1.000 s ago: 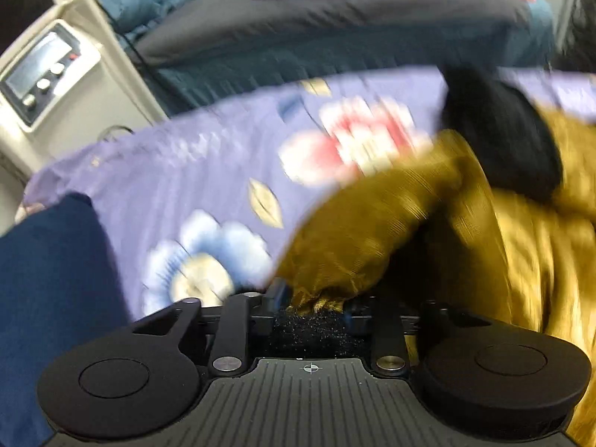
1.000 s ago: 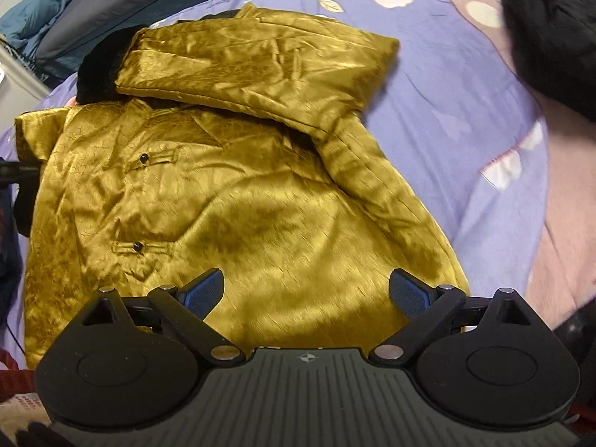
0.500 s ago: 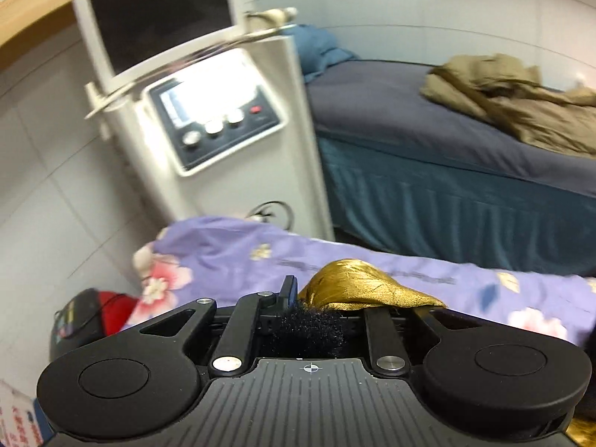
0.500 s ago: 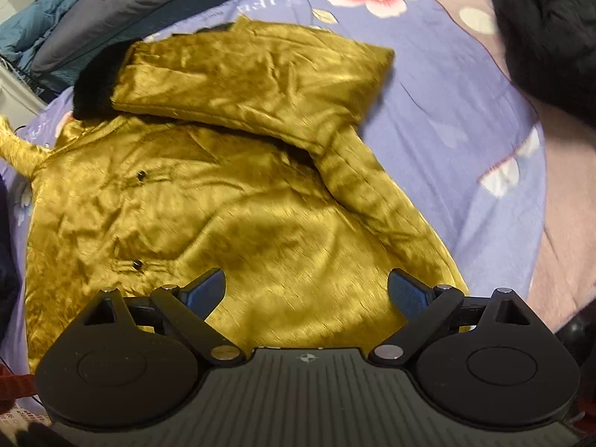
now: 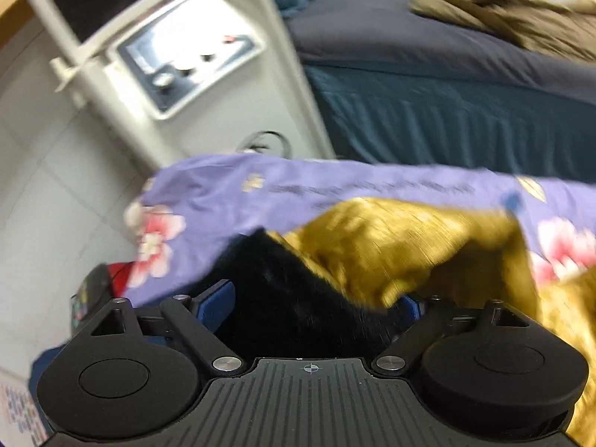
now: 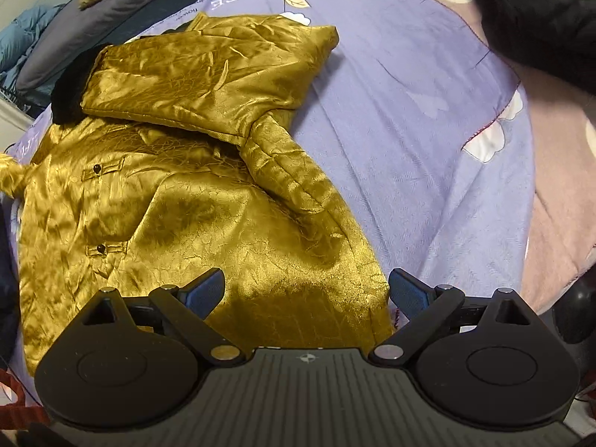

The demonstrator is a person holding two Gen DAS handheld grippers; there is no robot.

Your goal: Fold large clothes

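Note:
A shiny gold padded jacket (image 6: 178, 201) with black button loops lies spread on a purple floral bedsheet (image 6: 428, 141). One sleeve (image 6: 208, 74) is folded across its chest, with a black fur cuff (image 6: 67, 100) at its end. My right gripper (image 6: 305, 294) is open and empty, hovering over the jacket's lower hem. In the left wrist view my left gripper (image 5: 316, 301) is open, with the other sleeve's black fur cuff (image 5: 298, 298) and gold fabric (image 5: 391, 246) lying loose between its fingers.
A white machine with a control panel (image 5: 186, 56) stands left of the bed. A second bed (image 5: 447, 85) with a dark cover and a tan garment (image 5: 514, 15) lies beyond. A black garment (image 6: 540, 15) sits at the far right on a pink blanket (image 6: 558, 231).
My left gripper has opened and let go of the sleeve cuff it pinched, and the cuff now lies loose between its fingers. The right gripper has barely moved.

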